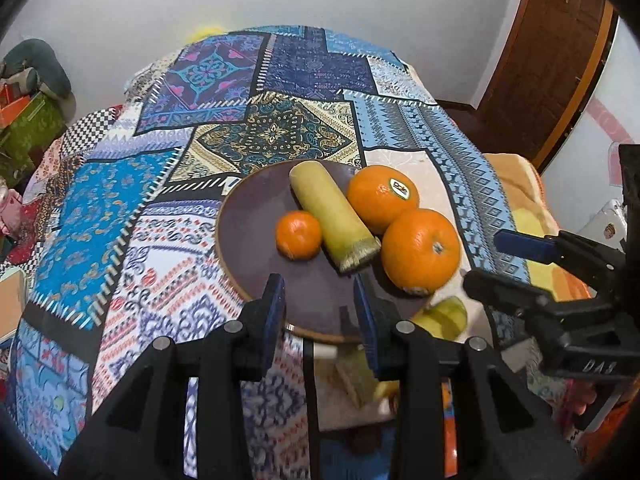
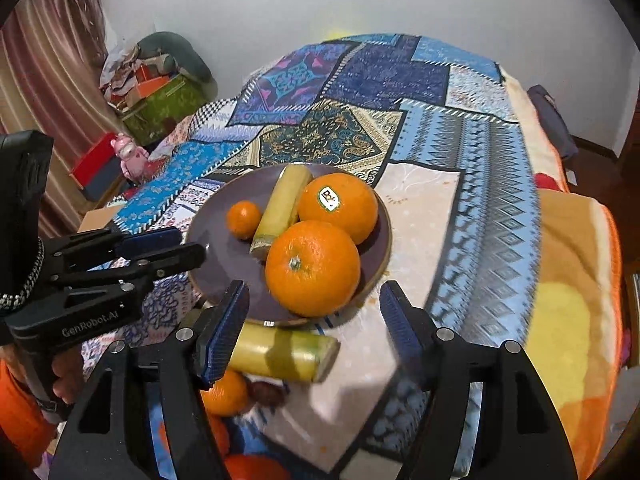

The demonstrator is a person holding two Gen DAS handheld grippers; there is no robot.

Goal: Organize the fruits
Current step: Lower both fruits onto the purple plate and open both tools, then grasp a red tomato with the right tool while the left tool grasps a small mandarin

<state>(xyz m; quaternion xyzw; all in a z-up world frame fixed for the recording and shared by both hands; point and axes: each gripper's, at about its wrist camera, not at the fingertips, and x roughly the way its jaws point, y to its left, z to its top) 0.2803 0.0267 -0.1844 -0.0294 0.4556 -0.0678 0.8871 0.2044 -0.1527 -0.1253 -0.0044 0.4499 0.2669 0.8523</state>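
A dark purple plate (image 1: 252, 216) (image 2: 212, 240) sits on the patchwork cloth. On it lie a small mandarin (image 1: 299, 234) (image 2: 243, 219), a yellow-green cane piece (image 1: 334, 216) (image 2: 282, 208), a stickered orange (image 1: 380, 197) (image 2: 340, 206) and a large orange (image 1: 420, 251) (image 2: 313, 267). My left gripper (image 1: 320, 316) is open and empty over the plate's near rim. My right gripper (image 2: 314, 332) is open and empty, just above the large orange. A second cane piece (image 2: 280, 354) (image 1: 442, 314) lies on the cloth below the plate.
More oranges (image 2: 226, 394) and a dark fruit (image 2: 266, 392) lie near the table's front edge. Boxes (image 2: 160, 96) and clutter stand by the far left wall. A wooden door (image 1: 548, 60) is at the right. The cloth (image 1: 280, 80) covers the round table.
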